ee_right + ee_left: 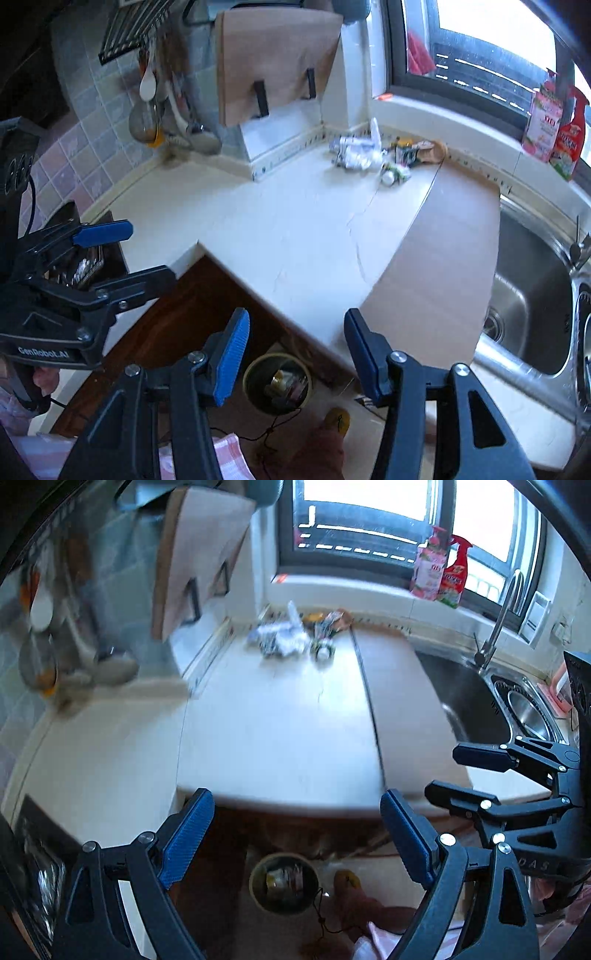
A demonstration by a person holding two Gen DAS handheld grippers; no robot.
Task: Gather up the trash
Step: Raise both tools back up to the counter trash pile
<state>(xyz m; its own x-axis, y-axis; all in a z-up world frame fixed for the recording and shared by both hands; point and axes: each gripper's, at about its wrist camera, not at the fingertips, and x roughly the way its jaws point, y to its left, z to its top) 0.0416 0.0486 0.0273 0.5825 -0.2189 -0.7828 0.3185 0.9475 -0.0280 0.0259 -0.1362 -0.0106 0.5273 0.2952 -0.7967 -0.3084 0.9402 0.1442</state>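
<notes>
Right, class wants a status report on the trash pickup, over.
Left gripper open, empty. Right gripper open, empty. Trash pile far back on countertop. Bin below. Path unobstructed.

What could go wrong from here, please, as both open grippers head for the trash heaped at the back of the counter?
1. The crumpled white plastic wrappers and dark snack packets lie tangled together, so one pinch may drag neighbours off the pale countertop.
2. The round yellow-rimmed bin sits on the floor, far below the counter edge; a light piece could miss it.
3. The left gripper and right gripper are close together and might collide.
</notes>
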